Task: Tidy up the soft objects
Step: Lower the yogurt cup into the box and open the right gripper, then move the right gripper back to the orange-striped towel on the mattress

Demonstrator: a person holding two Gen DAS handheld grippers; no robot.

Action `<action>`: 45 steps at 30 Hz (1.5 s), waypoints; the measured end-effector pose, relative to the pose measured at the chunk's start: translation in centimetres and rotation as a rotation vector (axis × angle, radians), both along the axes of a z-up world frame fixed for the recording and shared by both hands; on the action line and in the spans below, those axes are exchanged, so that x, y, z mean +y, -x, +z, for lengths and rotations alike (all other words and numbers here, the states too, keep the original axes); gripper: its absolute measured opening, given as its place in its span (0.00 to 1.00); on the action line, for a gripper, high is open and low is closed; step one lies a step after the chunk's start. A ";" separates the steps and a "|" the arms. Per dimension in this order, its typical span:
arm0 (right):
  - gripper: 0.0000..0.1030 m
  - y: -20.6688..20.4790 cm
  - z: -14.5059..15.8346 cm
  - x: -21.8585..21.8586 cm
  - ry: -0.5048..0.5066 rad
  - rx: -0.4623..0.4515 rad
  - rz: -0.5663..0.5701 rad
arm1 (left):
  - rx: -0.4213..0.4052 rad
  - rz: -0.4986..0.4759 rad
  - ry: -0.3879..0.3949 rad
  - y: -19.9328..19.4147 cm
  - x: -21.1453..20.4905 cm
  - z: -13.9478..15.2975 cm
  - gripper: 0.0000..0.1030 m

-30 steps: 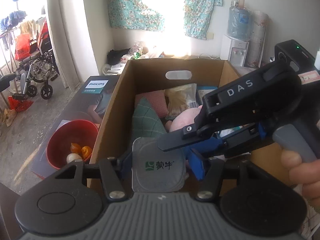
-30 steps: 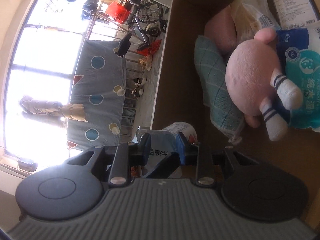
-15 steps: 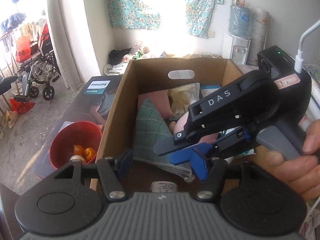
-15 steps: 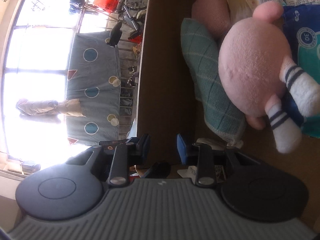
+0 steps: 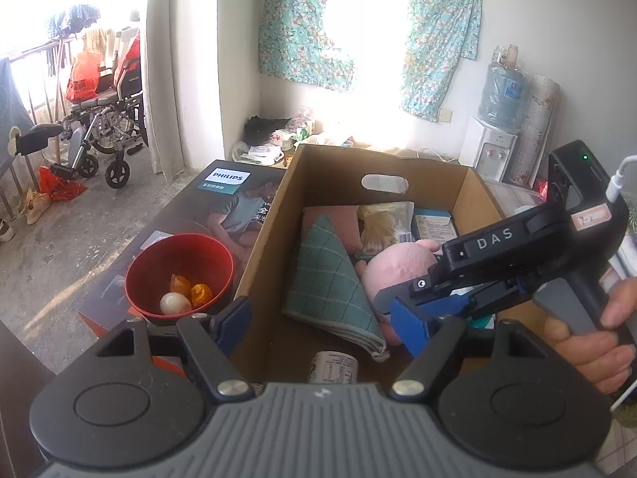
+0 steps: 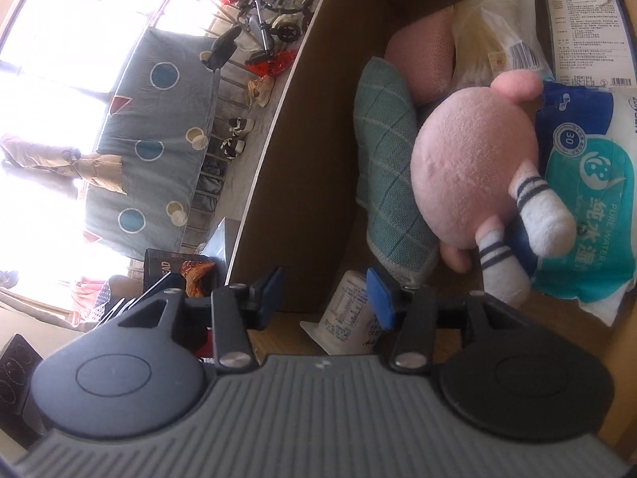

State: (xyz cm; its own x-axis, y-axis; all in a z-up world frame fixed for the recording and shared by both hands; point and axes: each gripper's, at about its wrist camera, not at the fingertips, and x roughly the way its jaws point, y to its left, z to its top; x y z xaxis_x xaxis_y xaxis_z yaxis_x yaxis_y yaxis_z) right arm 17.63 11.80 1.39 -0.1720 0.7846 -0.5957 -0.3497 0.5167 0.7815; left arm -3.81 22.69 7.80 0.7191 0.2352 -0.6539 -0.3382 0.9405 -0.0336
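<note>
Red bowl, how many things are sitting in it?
3. In the red bowl, two orange pieces sit side by side, and a white egg-like ball lies just in front of them. More may be hidden under the near rim.

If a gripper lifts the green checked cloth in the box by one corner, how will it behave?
The green checked cloth is folded and sags against the pink plush toy, so it would probably droop and unfold. It looks light. Its woven surface likely grips well.
</note>
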 end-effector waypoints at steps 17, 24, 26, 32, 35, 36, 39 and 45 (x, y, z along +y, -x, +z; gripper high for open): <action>0.74 8.6 6.5 -26.4 -0.156 -0.293 -0.530 | -0.100 -0.484 0.034 -2.4 -15.4 0.0 0.88; 0.76 12.5 5.2 -37.9 -0.011 -0.365 -0.764 | -0.038 -0.721 0.028 -3.9 -25.6 -3.5 0.90; 0.76 12.9 3.7 -40.2 0.043 -0.360 -0.809 | -0.002 -0.765 0.031 -4.7 -28.1 -5.4 0.90; 0.67 11.9 -0.9 -43.1 0.176 -0.350 -0.839 | 0.163 -0.795 0.028 -8.1 -33.5 -11.1 0.89; 0.59 10.8 -3.0 -43.8 0.220 -0.332 -0.856 | 0.207 -0.786 0.047 -9.0 -34.8 -12.5 0.88; 0.55 10.6 -3.7 -44.1 0.223 -0.314 -0.861 | 0.214 -0.786 0.052 -9.1 -35.0 -12.7 0.88; 0.47 10.4 -6.2 -45.0 0.187 -0.209 -0.876 | 0.237 -0.794 0.049 -8.9 -35.5 -13.0 0.88; 0.47 11.7 -9.2 -44.4 -0.010 0.002 -0.812 | 0.278 -0.796 0.029 -8.6 -35.6 -13.2 0.89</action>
